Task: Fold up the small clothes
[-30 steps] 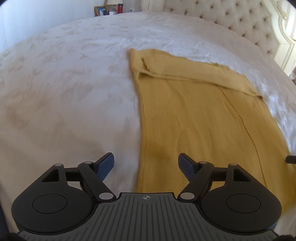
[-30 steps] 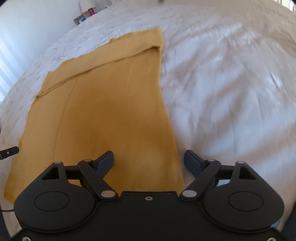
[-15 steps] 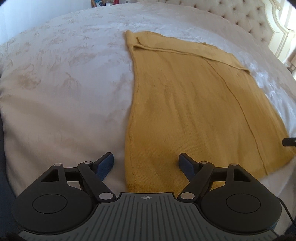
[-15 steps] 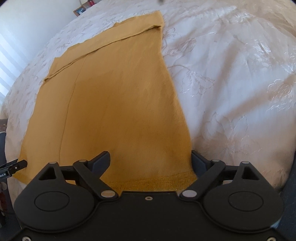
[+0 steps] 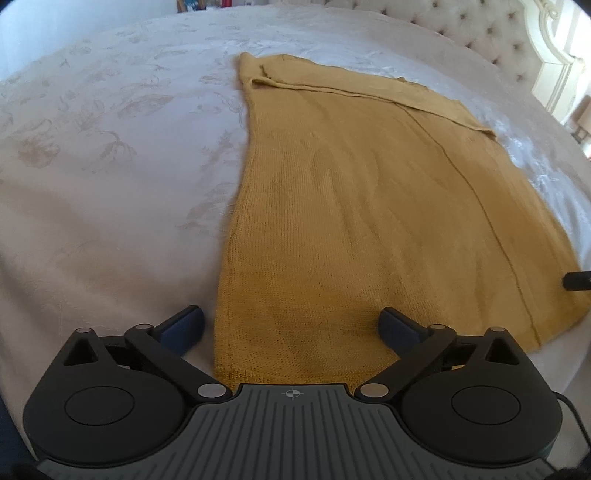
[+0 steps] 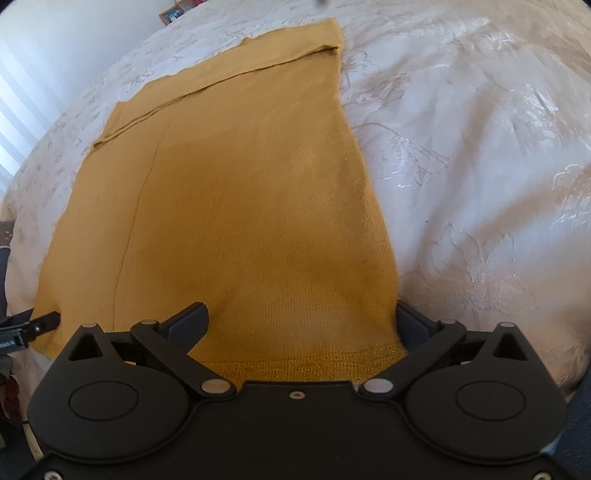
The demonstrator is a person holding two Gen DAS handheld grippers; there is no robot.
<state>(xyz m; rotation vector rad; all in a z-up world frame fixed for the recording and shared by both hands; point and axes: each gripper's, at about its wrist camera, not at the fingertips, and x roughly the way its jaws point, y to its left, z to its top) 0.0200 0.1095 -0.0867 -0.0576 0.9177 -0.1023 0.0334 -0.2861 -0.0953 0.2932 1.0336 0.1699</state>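
A mustard-yellow knit garment lies flat on the white bed, with its sleeves folded in across the far end; it also shows in the right wrist view. My left gripper is open at the garment's near left hem corner, one finger off the cloth and one over it. My right gripper is open at the near right hem corner, its fingers straddling the hem. Neither holds anything. The tip of the right gripper shows in the left wrist view, the left one in the right wrist view.
The white embroidered bedspread stretches left of the garment and also right of it. A tufted headboard stands at the far right. The bed's near edge drops off just below the grippers. Small items stand on a shelf beyond the bed.
Both grippers have drawn back toward the near hem and lowered to it, so the hem edge now lies between their fingers. The jaws have stayed open. The garment has not moved.
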